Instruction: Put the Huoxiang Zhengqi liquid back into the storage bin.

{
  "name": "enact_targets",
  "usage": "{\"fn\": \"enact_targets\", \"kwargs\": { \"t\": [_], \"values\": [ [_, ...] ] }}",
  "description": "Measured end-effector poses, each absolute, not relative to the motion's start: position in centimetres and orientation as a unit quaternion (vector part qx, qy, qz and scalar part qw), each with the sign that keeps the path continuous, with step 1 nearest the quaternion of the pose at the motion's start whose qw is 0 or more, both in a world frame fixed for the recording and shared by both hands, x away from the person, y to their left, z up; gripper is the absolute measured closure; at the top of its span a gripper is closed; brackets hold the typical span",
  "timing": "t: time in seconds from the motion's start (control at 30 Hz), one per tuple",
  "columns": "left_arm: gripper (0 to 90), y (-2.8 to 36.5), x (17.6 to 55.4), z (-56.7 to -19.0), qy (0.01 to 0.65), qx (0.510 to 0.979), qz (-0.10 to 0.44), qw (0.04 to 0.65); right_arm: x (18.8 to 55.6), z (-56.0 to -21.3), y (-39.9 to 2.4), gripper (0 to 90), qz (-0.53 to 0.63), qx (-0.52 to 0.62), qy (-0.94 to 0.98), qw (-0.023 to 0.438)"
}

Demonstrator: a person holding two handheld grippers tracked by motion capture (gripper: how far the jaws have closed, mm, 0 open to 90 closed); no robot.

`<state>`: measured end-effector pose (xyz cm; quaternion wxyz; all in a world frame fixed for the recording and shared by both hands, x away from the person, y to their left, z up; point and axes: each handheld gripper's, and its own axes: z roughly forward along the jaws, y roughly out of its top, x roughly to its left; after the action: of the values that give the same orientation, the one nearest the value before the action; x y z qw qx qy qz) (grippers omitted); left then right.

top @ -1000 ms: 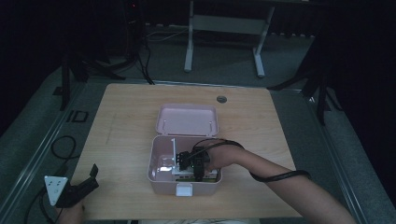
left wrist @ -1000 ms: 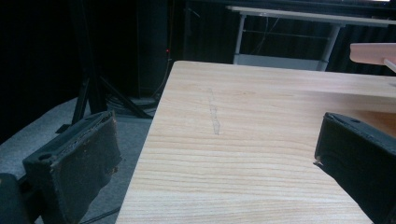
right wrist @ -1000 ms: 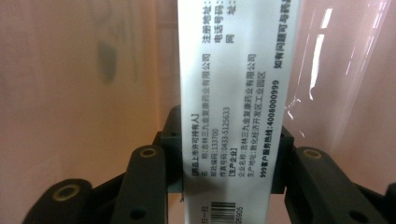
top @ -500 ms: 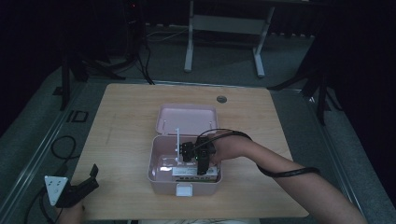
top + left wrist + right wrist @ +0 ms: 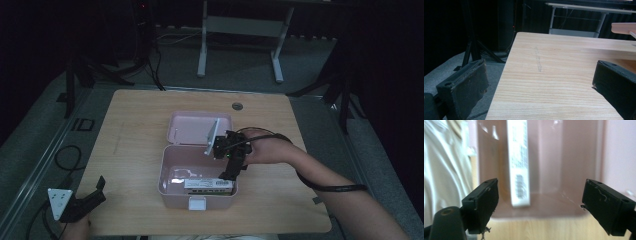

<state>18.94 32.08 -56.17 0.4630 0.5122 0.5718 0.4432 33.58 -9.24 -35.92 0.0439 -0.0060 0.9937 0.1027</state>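
Pink box (image 5: 172, 172) sits open mid-desk (image 5: 135, 130), lid (image 5: 192, 127) folded back flat behind it, white latch (image 5: 197, 203) on the front wall facing the person. Inside, a long white carton (image 5: 209, 184) with printed text and a barcode lies flat along the front wall of the box; in the right gripper view the same carton (image 5: 518, 162) runs lengthwise on the box floor toward the camera, nothing touching it.

Right gripper (image 5: 231, 172) hangs over the right rim of the box, tilted down toward the inside, held by the right hand (image 5: 267, 148) with the cable looping round the forearm. Its fingers have just been opening and stand wide apart; nothing between them, carton lies free below them. Grey three-cornered plate on this gripper sticks up above the box's back edge.

Left gripper (image 5: 97, 192) rests low at the near left corner of the desk, well apart from the box. Its fingers (image 5: 465, 87) are spread wide, with only bare desk wood (image 5: 554, 75) between them. Corner of the pink box just visible at far right in the left gripper view.

Small dark round grommet (image 5: 237, 106) near the desk's far edge.
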Motion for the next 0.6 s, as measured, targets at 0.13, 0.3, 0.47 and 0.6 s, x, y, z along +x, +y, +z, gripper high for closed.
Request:
{"fn": "enact_targets", "kwargs": {
  "t": [0.13,0.3,0.47,0.6],
  "values": [
    [0.2,32.1,18.9,-56.2,0.572,0.513,0.443,0.463,34.1,-34.9,-11.4,12.8,0.124,0.016,0.990,0.058],
    [0.2,32.1,18.9,-56.2,0.572,0.512,0.444,0.462,35.1,-34.7,-14.1,13.2,0.148,0.044,0.985,0.071],
    [0.2,32.1,18.9,-56.2,0.571,0.513,0.443,0.462,36.0,-35.4,-16.9,13.2,0.164,0.077,0.980,0.078],
    [0.2,32.1,18.9,-56.2,0.572,0.513,0.443,0.462,36.9,-36.5,-19.2,13.2,0.179,0.109,0.974,0.083]
  ]
}}
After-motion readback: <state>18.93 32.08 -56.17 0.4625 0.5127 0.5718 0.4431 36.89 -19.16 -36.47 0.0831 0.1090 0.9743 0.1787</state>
